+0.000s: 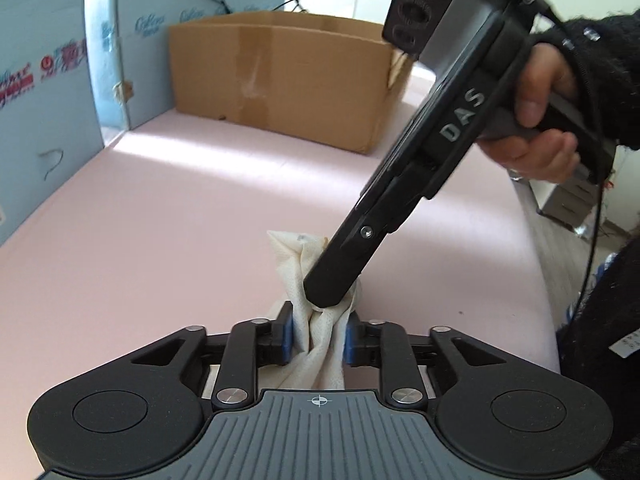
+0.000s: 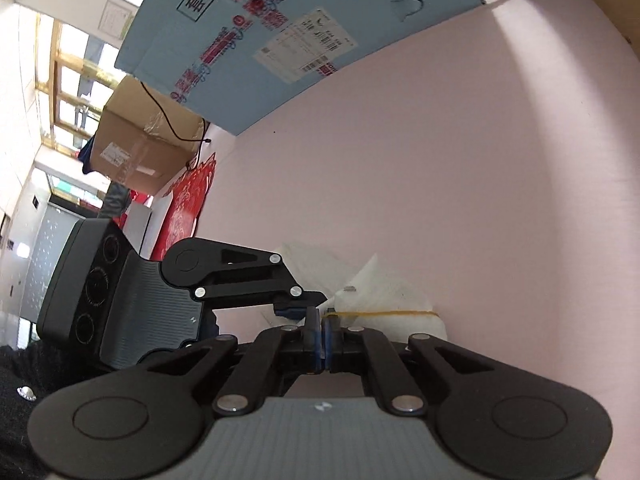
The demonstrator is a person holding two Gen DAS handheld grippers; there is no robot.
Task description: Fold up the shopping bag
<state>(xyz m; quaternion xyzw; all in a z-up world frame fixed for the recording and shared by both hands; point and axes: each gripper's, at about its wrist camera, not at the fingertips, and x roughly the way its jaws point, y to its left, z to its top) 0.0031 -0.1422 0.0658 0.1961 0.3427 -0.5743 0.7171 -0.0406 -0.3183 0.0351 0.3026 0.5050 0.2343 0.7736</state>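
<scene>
Through my left wrist camera, my left gripper (image 1: 318, 334) stands partly open with the shopping bag (image 1: 316, 320) bunched between its blue pads (image 1: 287, 334); the cloth fills the gap, but I cannot tell whether the pads press it. The bag is cream, thin and crinkled, twisted into a rope whose long axis runs straight ahead of this gripper, away from the camera. My right gripper (image 1: 328, 294) slants down from the upper right, its tip closed on the twist just ahead of my left pads, my right hand (image 1: 540, 120) in a black sleeve on its handle. Farther ahead a brown cardboard box (image 1: 280, 76) sits on the pink bench (image 1: 140, 208).

Only my right wrist camera shows the bag's looser white part (image 2: 384, 292) spread ahead of its shut pads, crossed by a yellow band (image 2: 384, 314). My left gripper (image 2: 316, 306) enters from the left.
</scene>
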